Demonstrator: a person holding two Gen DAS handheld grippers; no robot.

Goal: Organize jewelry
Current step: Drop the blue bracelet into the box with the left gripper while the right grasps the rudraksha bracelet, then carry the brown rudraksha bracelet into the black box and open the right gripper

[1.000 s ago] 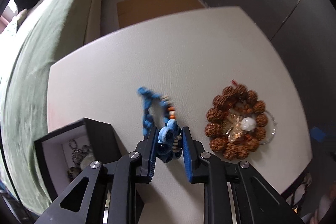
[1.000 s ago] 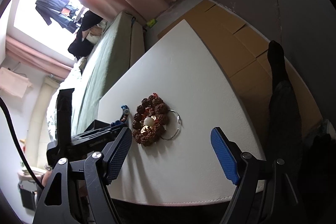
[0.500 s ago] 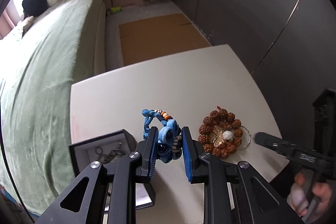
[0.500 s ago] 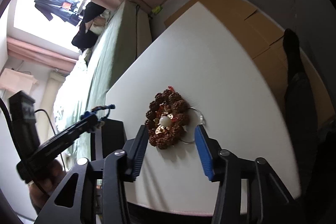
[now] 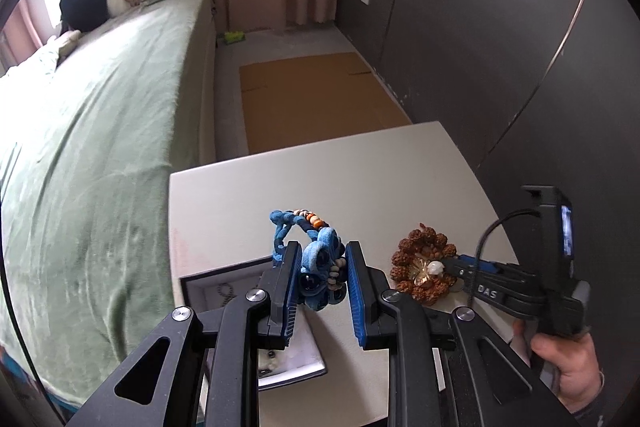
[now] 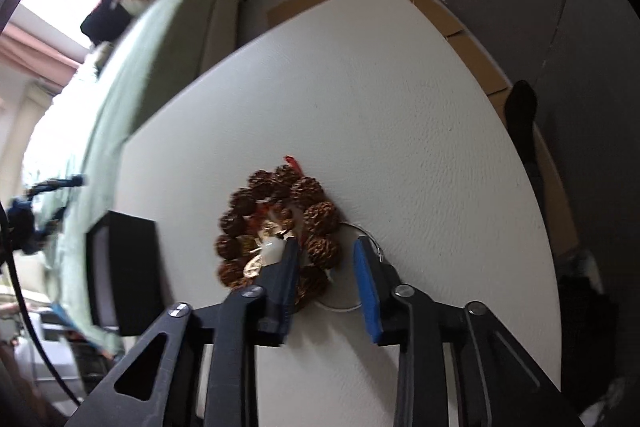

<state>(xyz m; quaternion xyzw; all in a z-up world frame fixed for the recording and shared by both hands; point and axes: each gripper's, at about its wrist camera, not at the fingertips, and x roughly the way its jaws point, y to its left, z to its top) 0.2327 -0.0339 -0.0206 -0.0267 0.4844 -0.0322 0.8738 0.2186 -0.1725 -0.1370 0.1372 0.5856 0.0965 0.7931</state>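
Blue bracelet (image 5: pixel 320 267) is pinched in the left claw (image 5: pixel 320 281); the right claw (image 6: pixel 326 269), spread, straddles the brown bead bracelet (image 6: pixel 276 223).

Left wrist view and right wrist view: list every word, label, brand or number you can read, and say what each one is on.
"DAS": white letters on the black body of the right gripper, seen in the left wrist view.
The lit phone screen mounted on that gripper: content too small and blurred to read.
Right wrist view: no readable text.
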